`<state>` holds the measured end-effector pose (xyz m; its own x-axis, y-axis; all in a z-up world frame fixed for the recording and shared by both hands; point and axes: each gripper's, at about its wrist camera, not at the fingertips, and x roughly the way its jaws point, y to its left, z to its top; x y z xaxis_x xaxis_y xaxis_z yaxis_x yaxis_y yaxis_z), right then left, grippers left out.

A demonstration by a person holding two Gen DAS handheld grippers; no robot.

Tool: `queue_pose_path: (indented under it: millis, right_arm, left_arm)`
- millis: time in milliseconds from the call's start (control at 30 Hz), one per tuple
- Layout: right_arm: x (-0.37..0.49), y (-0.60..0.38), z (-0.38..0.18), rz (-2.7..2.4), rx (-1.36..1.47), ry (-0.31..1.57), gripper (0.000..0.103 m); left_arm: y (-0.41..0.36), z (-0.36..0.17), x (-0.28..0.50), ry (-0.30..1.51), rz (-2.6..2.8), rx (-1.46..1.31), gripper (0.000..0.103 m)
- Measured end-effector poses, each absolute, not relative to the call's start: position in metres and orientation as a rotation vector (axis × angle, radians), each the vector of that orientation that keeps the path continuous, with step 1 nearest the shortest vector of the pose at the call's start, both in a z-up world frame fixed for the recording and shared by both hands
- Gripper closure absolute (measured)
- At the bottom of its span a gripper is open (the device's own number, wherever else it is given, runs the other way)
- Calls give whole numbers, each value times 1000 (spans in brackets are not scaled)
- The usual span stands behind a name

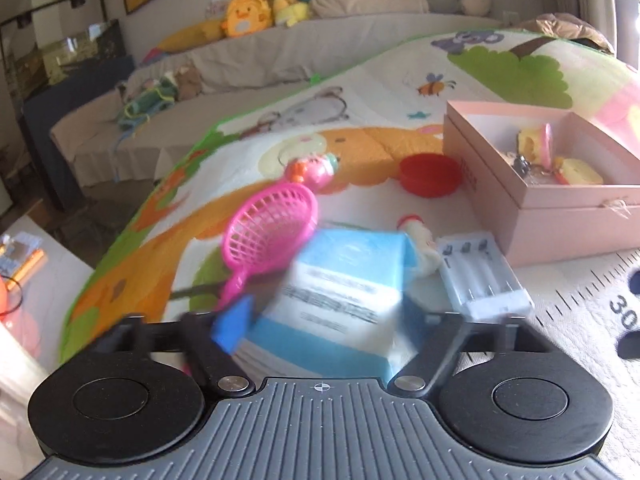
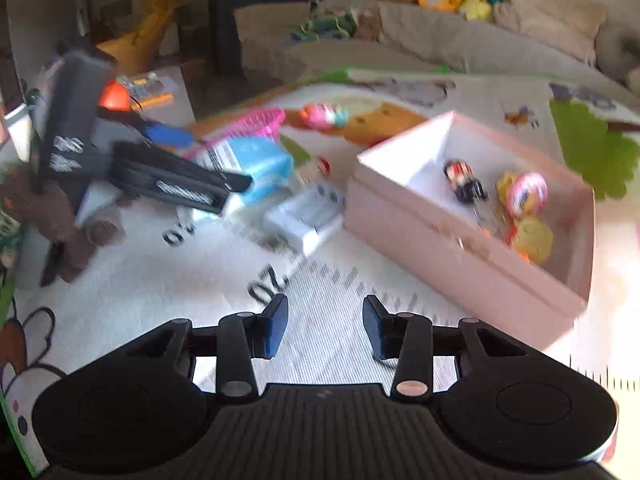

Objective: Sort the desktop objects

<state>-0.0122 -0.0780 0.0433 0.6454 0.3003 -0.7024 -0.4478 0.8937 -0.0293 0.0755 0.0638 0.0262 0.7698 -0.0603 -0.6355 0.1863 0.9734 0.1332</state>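
The play mat [image 1: 400, 92] carries all items. The open box [image 1: 560, 208] sits toward the mat's right edge; toy figures [image 2: 520, 196] lie inside it. The battery charger [image 1: 484, 276] lies just left of the box. The carton [image 1: 340, 296] lies left of the charger, between the fingers of the left hand-held gripper [image 1: 320, 320]. The toy strainer [image 1: 268, 228] lies left of the carton, touching it. The bowl [image 1: 430, 174] lies behind the carton, beside the box. The sofa [image 1: 280, 52] stands beyond the mat's far edge.

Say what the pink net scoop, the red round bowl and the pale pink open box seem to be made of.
Pink net scoop: glossy moulded plastic, judging by its rigid lattice. Red round bowl: probably plastic, smooth with an even colour. Pale pink open box: likely matte cardboard, with straight thin walls and sharp folded corners.
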Motion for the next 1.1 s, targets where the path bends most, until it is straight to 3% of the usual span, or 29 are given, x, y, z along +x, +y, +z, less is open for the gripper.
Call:
queue_pose_path:
  millis: [100, 267, 367, 433, 500, 700, 900, 1033, 1100]
  right_arm:
    - [0, -59, 51, 469, -236, 700, 62]
    - [33, -18, 45, 506, -280, 697, 62]
    - [56, -3, 34, 496, -252, 734, 62]
    - [66, 1, 26, 501, -225, 774, 61]
    - [67, -1, 23, 510, -199, 813, 60]
    - [18, -40, 25, 580, -187, 904, 61]
    - [-33, -98, 25, 446, -329, 869, 60]
    - [-55, -130, 20, 267, -434, 782, 40]
    - [-58, -141, 16, 192, -455, 755, 39]
  left_arm:
    - [71, 29, 54, 677, -137, 201, 39]
    - [87, 34, -2, 715, -211, 160, 38]
    - [90, 37, -28, 715, -268, 127, 26]
    - [91, 39, -35, 703, -266, 113, 13]
    - [89, 39, -37, 683, -255, 128, 8]
    - [77, 31, -33, 711, -287, 114, 7]
    - [55, 34, -31, 705, -337, 90, 6]
    - [33, 44, -29, 665, -347, 112, 4]
    - [24, 47, -27, 652, -335, 134, 3]
